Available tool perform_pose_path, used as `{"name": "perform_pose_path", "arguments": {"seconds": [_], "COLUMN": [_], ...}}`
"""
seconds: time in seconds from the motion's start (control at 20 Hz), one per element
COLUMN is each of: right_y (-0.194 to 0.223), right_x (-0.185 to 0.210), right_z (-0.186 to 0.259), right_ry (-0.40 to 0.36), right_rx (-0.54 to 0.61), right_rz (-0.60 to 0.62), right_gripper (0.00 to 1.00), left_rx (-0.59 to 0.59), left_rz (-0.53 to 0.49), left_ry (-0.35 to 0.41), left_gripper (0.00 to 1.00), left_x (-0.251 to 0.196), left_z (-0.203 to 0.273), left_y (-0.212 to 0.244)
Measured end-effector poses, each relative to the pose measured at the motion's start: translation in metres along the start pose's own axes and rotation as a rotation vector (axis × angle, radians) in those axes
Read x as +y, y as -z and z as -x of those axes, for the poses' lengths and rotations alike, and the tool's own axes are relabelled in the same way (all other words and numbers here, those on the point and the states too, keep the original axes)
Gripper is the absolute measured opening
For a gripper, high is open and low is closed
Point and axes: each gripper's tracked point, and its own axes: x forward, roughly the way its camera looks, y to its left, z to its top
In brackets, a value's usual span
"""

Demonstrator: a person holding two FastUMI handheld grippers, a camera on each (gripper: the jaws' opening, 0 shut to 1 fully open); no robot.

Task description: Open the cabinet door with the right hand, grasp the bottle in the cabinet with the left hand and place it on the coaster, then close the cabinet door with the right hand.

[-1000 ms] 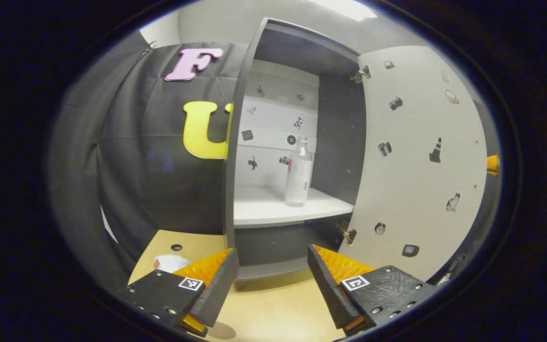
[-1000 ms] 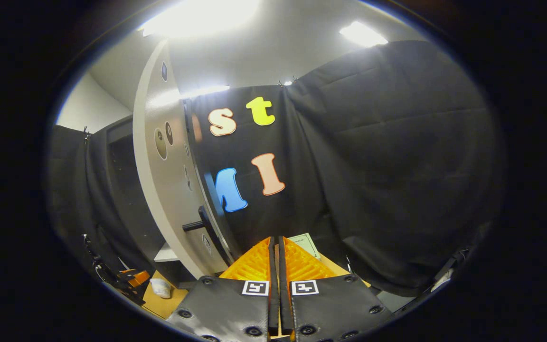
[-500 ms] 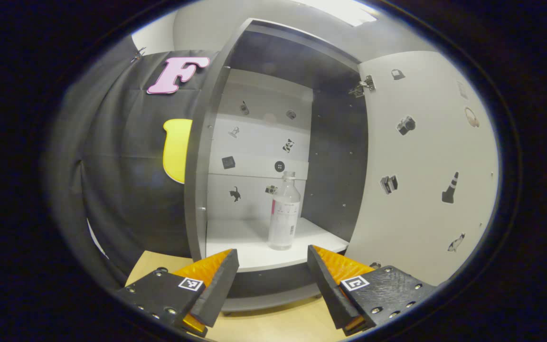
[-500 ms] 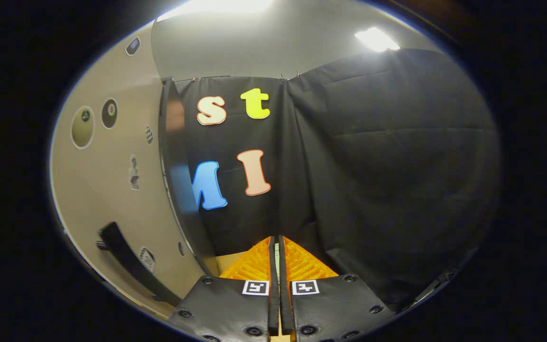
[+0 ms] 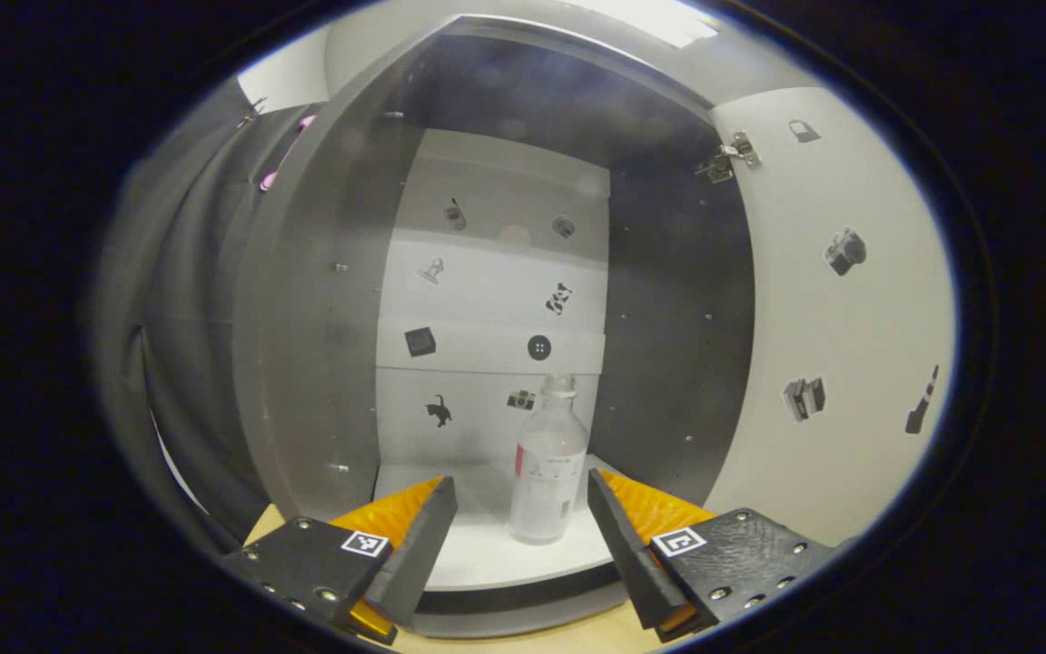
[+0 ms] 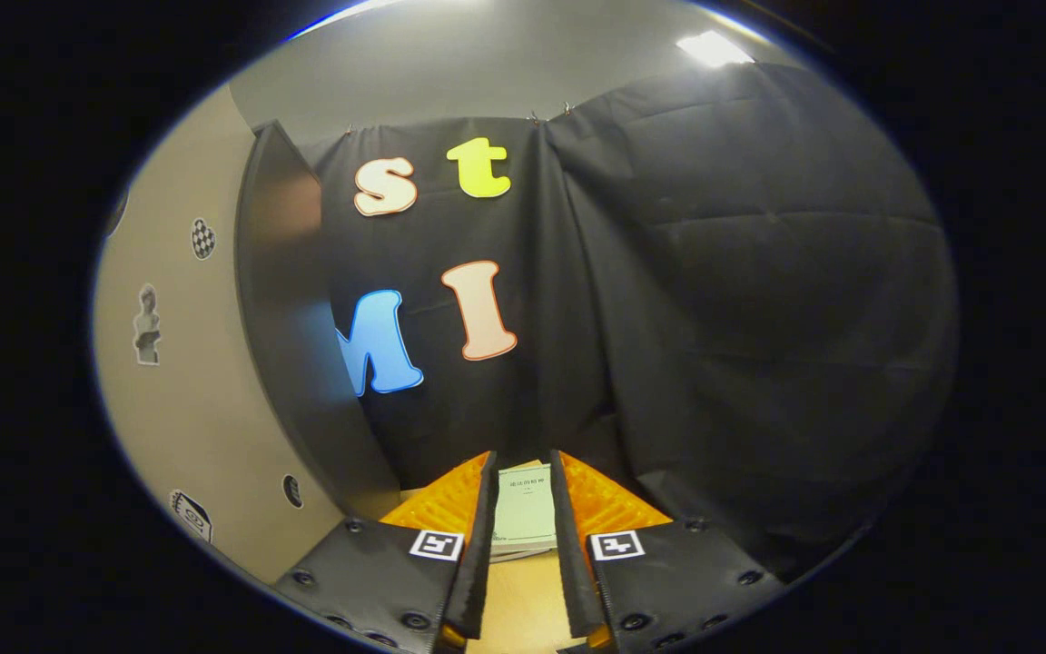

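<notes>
one bottle point(image 5: 546, 472) between open left gripper point(image 5: 523, 522) fingers

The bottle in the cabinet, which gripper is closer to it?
Left. The left gripper is open right in front of the bottle, not touching. The right gripper faces the booth wall, beside the open door.

light: ceiling lamp point(image 6: 712, 47) glare | cabinet point(image 5: 668, 300) interior dim | edges: fisheye-bent, soft

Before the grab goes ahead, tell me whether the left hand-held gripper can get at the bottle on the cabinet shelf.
Probably yes. The cabinet door is swung wide, the bottle stands upright alone on the shelf, and the left hand-held gripper is open, lined up with it, nothing between.
</notes>
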Motion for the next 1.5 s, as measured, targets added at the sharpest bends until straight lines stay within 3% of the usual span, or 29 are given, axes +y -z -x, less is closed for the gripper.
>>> {"name": "perform_pose_path", "arguments": {"seconds": [0.05,0.1,0.15,0.2,0.3,0.4,0.45,0.8,0.95,1.2,1.3,1.5], "right_y": [0.000,-0.001,0.002,0.004,0.009,0.013,0.015,0.029,0.037,0.044,0.047,0.050], "right_x": [0.001,0.000,-0.008,-0.013,-0.023,-0.030,-0.035,-0.043,-0.057,-0.054,-0.054,-0.053], "right_z": [-0.005,-0.011,-0.014,-0.019,-0.025,-0.028,-0.031,-0.044,-0.049,-0.051,-0.053,-0.053], "right_ry": [-0.006,-0.011,0.008,0.023,0.064,0.090,0.108,0.127,0.177,0.164,0.160,0.149], "right_rx": [-0.002,0.000,0.007,0.017,0.036,0.049,0.056,0.096,0.110,0.122,0.125,0.126], "right_rz": [-0.007,-0.014,-0.014,-0.009,0.001,0.008,0.016,0.012,0.043,0.033,0.025,0.025], "right_gripper": [0.51,0.56,0.71,0.75,0.93,0.92,0.98,0.98,0.98,0.98,0.98,0.98], "left_rx": [0.000,0.002,0.005,0.007,0.005,0.008,0.012,0.031,0.029,0.016,0.013,0.005], "left_rz": [-0.004,-0.008,-0.014,-0.020,-0.023,-0.006,0.001,-0.020,-0.022,-0.043,-0.057,-0.060], "left_ry": [0.007,0.015,0.020,0.023,0.030,0.038,0.044,0.036,0.032,0.033,0.031,0.031], "left_gripper": [0.87,0.89,0.89,0.89,0.89,0.87,0.88,0.88,0.88,0.89,0.74,0.70], "left_x": [-0.003,-0.007,-0.011,-0.013,-0.020,-0.025,-0.028,-0.032,-0.030,-0.029,-0.029,-0.031], "left_z": [-0.008,-0.017,-0.027,-0.036,-0.053,-0.069,-0.076,-0.120,-0.129,-0.130,-0.130,-0.125], "left_y": [0.001,0.003,0.005,0.008,0.010,0.018,0.021,0.037,0.039,0.034,0.033,0.030]}}
